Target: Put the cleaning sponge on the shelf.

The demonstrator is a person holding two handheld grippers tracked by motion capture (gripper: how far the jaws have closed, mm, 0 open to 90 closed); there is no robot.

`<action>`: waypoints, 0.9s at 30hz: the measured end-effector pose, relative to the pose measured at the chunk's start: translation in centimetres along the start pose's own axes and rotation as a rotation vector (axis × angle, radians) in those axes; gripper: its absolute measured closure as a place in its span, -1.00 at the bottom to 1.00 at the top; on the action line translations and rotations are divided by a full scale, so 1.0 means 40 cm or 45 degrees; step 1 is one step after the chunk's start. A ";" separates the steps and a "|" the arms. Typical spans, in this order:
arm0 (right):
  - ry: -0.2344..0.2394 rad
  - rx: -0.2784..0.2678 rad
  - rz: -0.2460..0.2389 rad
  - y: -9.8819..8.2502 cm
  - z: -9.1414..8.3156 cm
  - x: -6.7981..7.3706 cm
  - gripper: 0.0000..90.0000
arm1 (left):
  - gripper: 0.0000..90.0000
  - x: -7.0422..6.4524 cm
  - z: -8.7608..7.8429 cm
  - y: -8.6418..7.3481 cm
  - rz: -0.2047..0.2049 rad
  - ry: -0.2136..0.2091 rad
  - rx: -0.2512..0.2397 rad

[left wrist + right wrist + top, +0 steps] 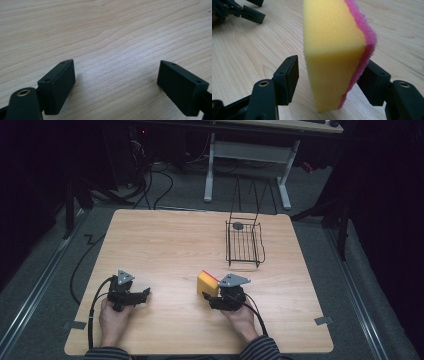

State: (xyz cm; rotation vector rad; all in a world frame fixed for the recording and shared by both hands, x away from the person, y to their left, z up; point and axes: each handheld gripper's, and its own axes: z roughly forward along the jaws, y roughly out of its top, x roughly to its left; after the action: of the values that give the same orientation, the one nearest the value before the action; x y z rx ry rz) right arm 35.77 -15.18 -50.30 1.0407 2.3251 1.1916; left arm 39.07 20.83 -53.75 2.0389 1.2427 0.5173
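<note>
A lab: wooden table (165,245) on grey carpet, floor cables (155,180), dark curtains.

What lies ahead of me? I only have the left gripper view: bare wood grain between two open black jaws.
Observer: Nothing between them. In the high view the left gripper rests low on the light wooden table, jaws spread.
Operator: Where is the other hand?
Observer: The right gripper has a yellow foam sponge with a pink scouring layer standing on edge between its jaws.
Operator: Is it clamped?
Observer: Not fully. In the right gripper view one jaw is at the pink side, and the other stands apart from the yellow face.
Operator: Anything else on the table?
Observer: A black wire basket sits toward the far right.
</note>
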 end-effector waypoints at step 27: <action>-0.019 0.041 -0.049 -0.011 0.019 0.005 0.34 | -0.66 0.000 0.000 0.000 0.000 0.000 0.000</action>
State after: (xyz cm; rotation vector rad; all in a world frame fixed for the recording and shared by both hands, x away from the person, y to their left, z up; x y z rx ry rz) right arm 35.87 -14.76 -51.11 1.0075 2.3495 1.1325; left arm 39.06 20.83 -53.75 2.0386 1.2426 0.5170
